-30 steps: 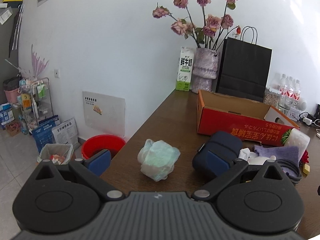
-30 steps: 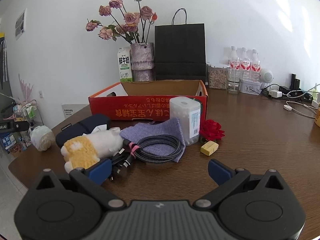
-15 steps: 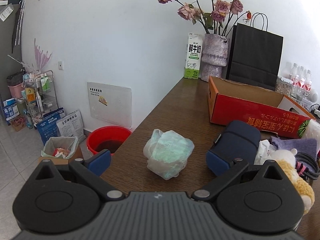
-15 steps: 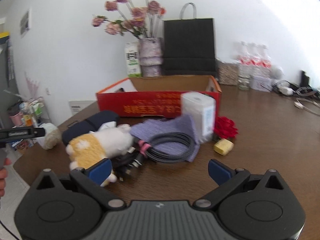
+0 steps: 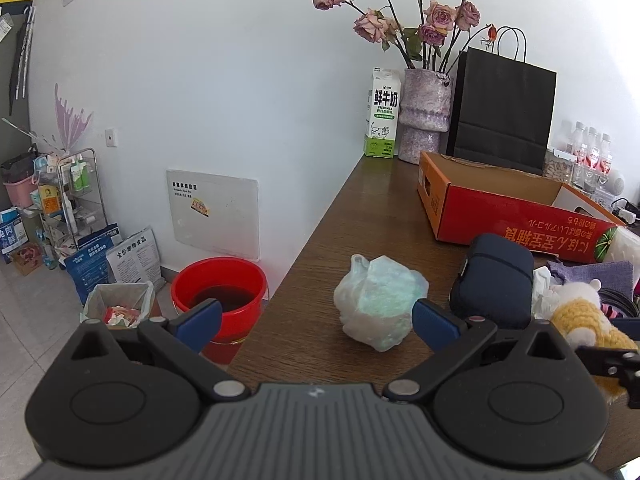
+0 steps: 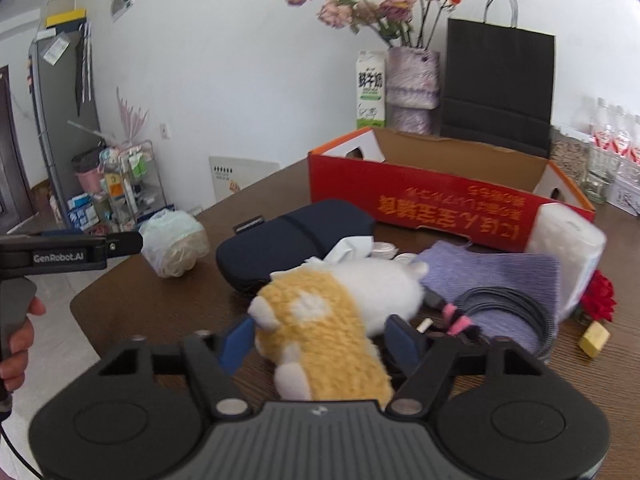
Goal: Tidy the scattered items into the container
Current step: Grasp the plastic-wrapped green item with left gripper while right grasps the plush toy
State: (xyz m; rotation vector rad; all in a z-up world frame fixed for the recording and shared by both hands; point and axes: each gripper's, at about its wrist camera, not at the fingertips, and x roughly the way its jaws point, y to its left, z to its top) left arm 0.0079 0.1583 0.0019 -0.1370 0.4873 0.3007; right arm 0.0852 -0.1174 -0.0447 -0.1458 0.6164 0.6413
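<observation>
Brown table [image 5: 320, 240] edge beside crumpled bag [image 5: 378, 300], bare wood beyond.

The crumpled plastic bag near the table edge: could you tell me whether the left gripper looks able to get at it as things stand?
Probably yes. The left gripper is open and the crumpled plastic bag sits on the bare table just ahead, off toward its right finger, with nothing between them. The navy case lies clear to the right.
</observation>
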